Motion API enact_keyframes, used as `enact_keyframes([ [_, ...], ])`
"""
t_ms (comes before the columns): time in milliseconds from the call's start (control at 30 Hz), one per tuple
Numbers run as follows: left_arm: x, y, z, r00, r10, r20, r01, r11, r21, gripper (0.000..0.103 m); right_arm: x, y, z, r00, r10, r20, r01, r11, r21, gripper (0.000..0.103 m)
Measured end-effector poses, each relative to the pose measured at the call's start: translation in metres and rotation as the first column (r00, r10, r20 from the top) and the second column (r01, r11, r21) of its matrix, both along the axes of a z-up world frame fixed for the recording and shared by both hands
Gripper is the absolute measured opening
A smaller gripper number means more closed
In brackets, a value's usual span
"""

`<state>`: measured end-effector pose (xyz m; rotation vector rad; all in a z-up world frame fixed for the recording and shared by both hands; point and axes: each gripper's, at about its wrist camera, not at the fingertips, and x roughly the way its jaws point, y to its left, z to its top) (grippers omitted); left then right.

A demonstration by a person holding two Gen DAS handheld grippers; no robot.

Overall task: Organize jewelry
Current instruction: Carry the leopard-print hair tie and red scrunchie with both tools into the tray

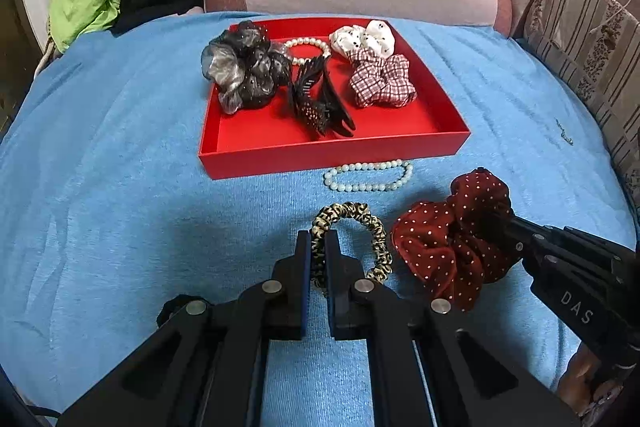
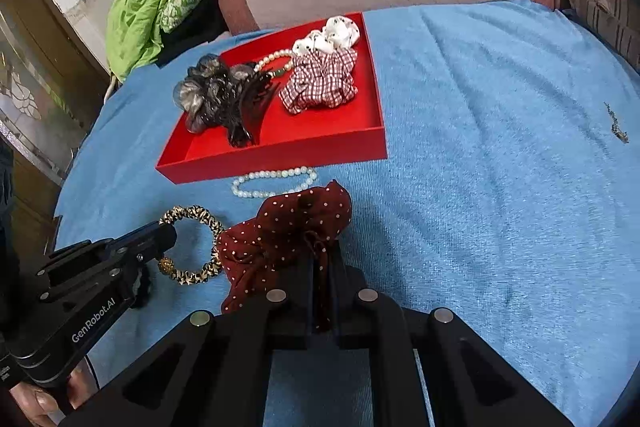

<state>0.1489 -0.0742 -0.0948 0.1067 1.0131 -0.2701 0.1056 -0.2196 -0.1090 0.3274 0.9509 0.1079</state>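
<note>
Bed w/ blue cover [image 1: 120,147]: 1 red tray [image 1: 332,155] holding 3 scrunchies, 1 pearl bracelet, 1 claw clip. Outside tray: 1 pearl strand [image 1: 368,175]. Left tool [image 1: 319,247] clamps leopard scrunchie [image 1: 360,215]; right tool [image 2: 322,263] clamps maroon dotted scrunchie [image 2: 288,227].

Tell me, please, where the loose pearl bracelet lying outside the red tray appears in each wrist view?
Left wrist view: the pearl bracelet lies right of centre on the blue cloth, just in front of the red tray.
Right wrist view: the pearl bracelet lies left of centre, just in front of the tray's near wall.
Shared landmark: the tray's near wall, directly behind the bracelet in both views.
</note>
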Motion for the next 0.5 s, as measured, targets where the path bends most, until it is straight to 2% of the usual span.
enact_keyframes([
  [500,-0.016,0.010,0.025,0.999,0.010,0.041,-0.009,1.000,-0.026,0.006,-0.017,-0.008,0.028,0.998,-0.029,0.058,0.028,0.999,0.023,0.007],
])
